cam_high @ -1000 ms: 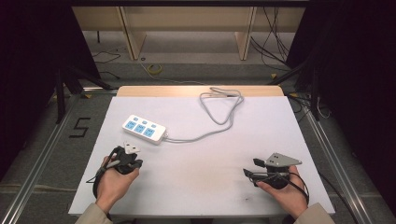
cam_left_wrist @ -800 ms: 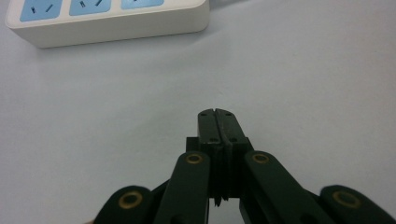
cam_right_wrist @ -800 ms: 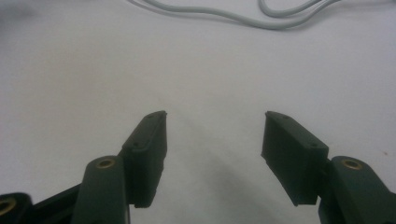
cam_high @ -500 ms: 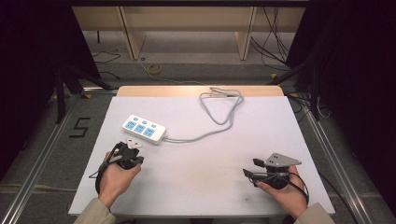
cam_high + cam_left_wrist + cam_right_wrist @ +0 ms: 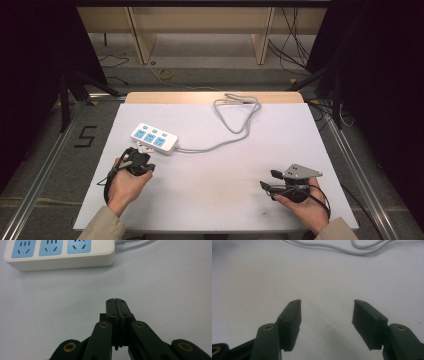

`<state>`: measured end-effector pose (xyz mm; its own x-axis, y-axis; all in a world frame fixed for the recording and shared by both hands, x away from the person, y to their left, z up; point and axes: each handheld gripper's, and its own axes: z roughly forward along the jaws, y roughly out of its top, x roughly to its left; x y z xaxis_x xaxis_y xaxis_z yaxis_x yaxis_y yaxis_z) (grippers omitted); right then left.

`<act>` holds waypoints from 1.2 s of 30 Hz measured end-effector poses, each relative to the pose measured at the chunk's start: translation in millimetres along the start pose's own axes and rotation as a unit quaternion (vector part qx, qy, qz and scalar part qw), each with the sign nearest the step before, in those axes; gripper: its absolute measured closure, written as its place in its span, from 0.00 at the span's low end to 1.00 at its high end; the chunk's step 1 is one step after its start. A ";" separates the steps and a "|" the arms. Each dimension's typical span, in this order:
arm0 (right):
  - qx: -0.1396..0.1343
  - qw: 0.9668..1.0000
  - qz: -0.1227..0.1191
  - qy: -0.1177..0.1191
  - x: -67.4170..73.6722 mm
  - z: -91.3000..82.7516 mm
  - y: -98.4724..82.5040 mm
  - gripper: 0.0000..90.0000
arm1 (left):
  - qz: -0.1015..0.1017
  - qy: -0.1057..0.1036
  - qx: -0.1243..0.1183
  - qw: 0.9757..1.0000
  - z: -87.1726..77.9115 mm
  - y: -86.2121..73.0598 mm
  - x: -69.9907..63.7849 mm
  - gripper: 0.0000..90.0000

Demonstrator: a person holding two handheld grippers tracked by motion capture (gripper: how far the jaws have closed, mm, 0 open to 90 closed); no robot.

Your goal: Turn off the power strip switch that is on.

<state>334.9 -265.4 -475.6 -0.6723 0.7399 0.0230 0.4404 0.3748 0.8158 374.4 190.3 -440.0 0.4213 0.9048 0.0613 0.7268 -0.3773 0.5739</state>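
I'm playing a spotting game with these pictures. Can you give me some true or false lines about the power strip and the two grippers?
1. The left gripper has its fingers pressed together with nothing between them. True.
2. The right gripper is squeezing the grey cable. False: its fingers stand apart over the bare white table, and the cable lies farther off.
3. The power strip has blue sockets on top. True.
4. The power strip sits next to the right gripper. False: it lies near the left gripper, on the left side of the table.
5. The cable makes a loop near the far edge of the table. True.
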 end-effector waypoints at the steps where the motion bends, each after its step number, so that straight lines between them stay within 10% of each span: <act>1: 0.000 1.000 0.000 0.000 0.1 0.0 0.0 0.45 | -0.004 -0.001 -0.002 1.000 1.1 1.5 -0.5 1.00; 36: 0.000 1.000 -0.005 0.003 1.8 0.8 0.4 0.45 | -0.010 -0.005 0.017 1.000 7.3 24.9 7.8 1.00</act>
<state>334.3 -263.4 -475.7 -0.6807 0.7323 0.0189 0.4334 0.3818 0.8163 399.8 186.5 -431.1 0.4122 0.9101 0.0428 0.7522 -0.3664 0.5476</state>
